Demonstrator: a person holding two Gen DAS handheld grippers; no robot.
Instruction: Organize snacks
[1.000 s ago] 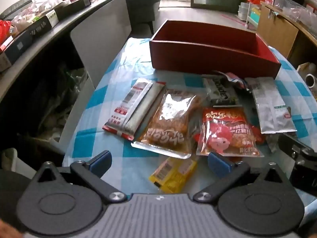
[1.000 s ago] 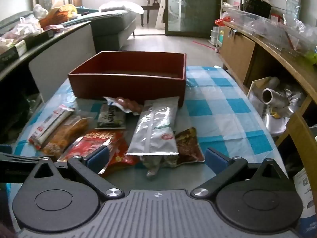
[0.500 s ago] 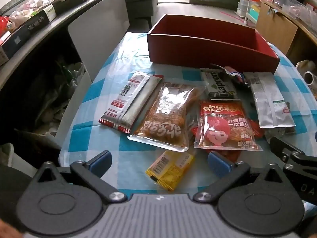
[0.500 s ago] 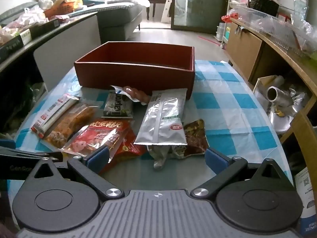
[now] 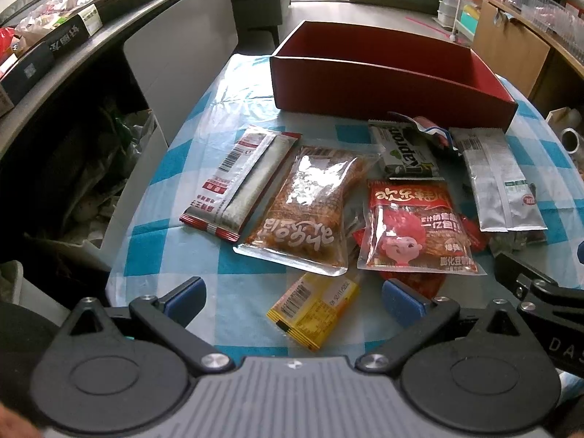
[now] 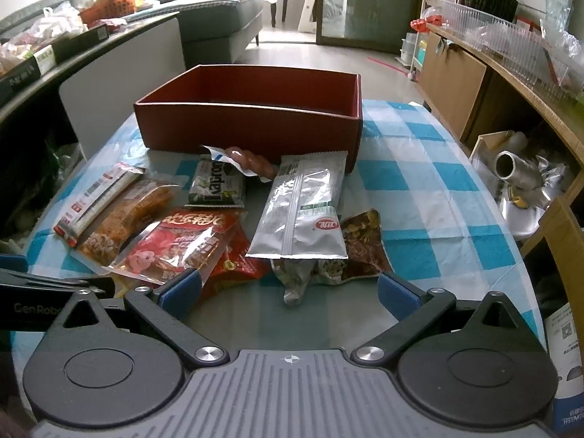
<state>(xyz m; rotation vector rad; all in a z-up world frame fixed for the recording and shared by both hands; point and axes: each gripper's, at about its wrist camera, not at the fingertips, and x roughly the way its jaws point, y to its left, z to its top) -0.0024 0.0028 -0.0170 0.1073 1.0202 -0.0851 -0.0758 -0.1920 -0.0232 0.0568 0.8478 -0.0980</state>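
Nothing has gone into the red box (image 5: 387,84) yet, so I'd say the sorting is only at its start; both tools hang over the near edge of the counter (image 5: 175,233), jaws spread and empty. In the left view, the left hand-held gripper (image 5: 292,297) sits low in the frame with the yellow packet (image 5: 314,304) lying flat right between its fingertips, likely the first pick; the move needs a drop and a squeeze on its thin edges. In the right view, the right hand-held gripper (image 6: 288,292) frames the crumpled foil tail under the silver pouch (image 6: 303,211); the box stands beyond, upper centre.
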